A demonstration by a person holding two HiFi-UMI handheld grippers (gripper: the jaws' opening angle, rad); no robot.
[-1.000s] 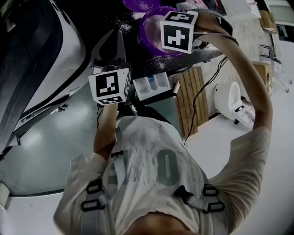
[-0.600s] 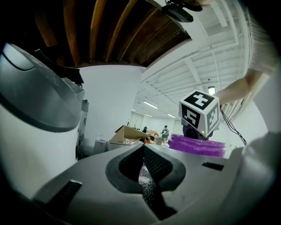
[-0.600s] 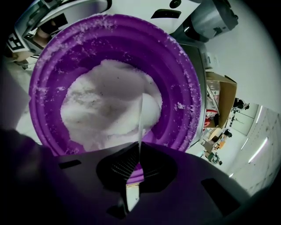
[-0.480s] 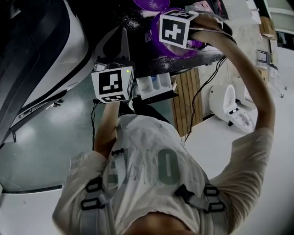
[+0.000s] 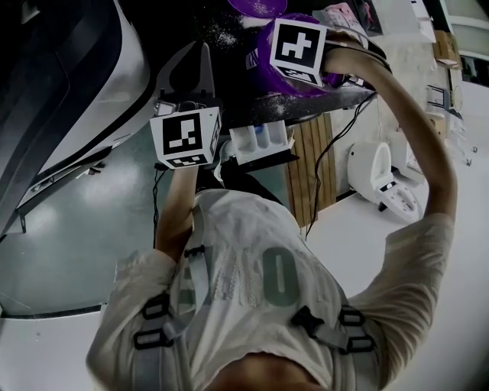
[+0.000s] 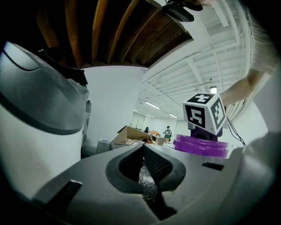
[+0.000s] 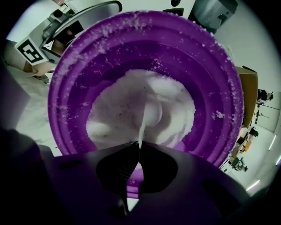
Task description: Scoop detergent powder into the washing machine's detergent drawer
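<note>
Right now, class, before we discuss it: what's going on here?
A person holds a gripper in each hand. The right gripper is shut on the thin handle of a white plastic spoon, whose bowl sits in the white detergent powder inside a round purple plastic tub. The left gripper is shut and empty, held beside the washing machine's pulled-out white detergent drawer.

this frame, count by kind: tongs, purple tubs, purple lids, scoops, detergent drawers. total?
tongs: 2 (left tongs, right tongs)
purple detergent tub: 1
purple lid: 1
white scoop: 1
detergent drawer: 1
total: 6
</note>
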